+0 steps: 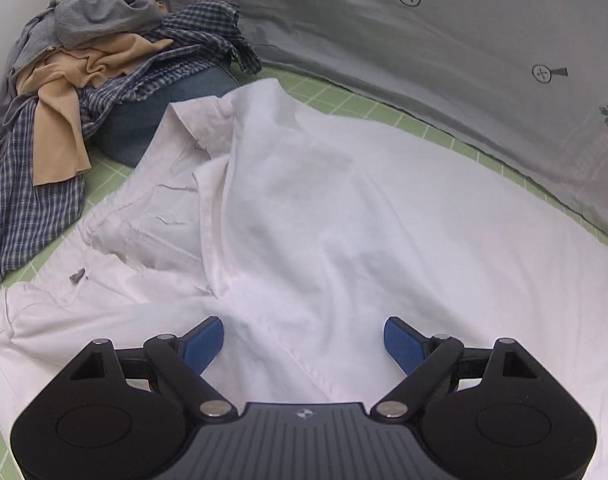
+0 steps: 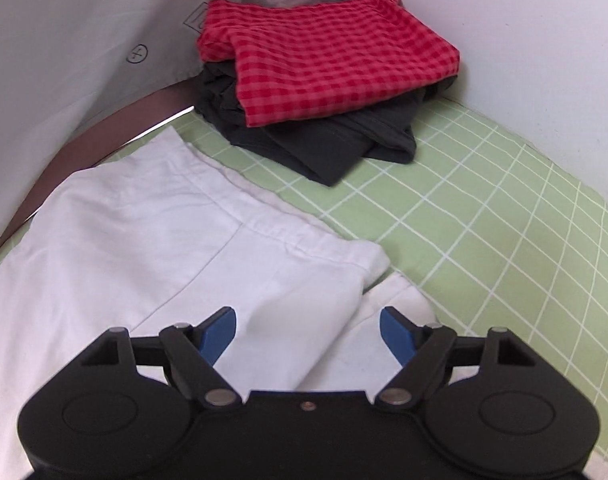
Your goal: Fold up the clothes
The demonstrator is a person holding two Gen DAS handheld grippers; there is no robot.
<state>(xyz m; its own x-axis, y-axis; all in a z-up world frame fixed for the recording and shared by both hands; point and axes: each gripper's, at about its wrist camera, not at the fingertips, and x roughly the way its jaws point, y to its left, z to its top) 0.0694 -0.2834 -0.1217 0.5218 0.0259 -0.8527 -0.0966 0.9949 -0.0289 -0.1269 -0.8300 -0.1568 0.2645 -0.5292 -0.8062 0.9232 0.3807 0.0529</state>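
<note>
White trousers (image 1: pixel 304 208) lie spread on the green grid desk (image 2: pixel 504 216). Left hand-held gripper (image 1: pixel 304 344) and right hand-held gripper (image 2: pixel 308 334) hover spread, empty. Unfolded pile (image 1: pixel 84 80) at ten o'clock.

White trousers (image 1: pixel 324 208) spread flat on the green grid surface (image 2: pixel 504 220), waistband left, hems (image 2: pixel 264 232) right. Unfolded heap (image 1: pixel 104 64) far left; folded red check shirt (image 2: pixel 324 52) on dark garment (image 2: pixel 324 148) far right.

Both views bright, even, diffuse overhead light; shadows soft. White garment (image 1: pixel 344 208) near blown-out, low detail. Strong fisheye bending at edges, dark vignette in corners. Focus sharp, no motion blur.
</note>
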